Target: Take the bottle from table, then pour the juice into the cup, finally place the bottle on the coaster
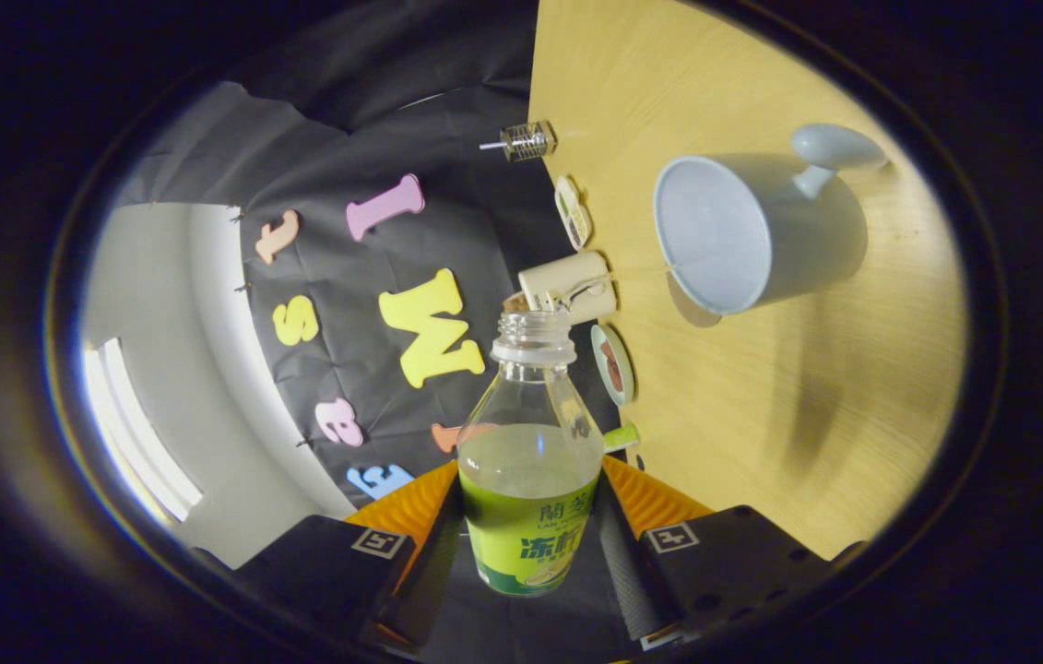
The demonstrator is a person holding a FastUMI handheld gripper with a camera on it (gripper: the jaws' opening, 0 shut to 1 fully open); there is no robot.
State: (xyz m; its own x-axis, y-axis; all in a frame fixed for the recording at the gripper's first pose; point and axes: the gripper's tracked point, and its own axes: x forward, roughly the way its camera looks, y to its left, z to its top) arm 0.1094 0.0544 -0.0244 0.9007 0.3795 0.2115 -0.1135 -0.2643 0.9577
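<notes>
1. The gripper [528, 530] is clamped on the bottle [530, 461] at lower centre, both fingers pressing its labelled sides.
2. The bottle is uncapped, pale juice filling its lower part, mouth pointing up the frame.
3. The cup [742, 231] sits upper right on the wooden table [807, 415], apart from the bottle's mouth.
4. Small items line the table edge just beyond the bottle; what they are is unclear.

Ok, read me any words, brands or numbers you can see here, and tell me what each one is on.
Bottle label: printed characters, curved and distorted, held in the gripper, whose fingers press on the bottle's two sides; not reliably readable.
Square tags on the gripper: patterns, no words.
Cup: no text.
Small items at the table edge: too small to read.
</notes>
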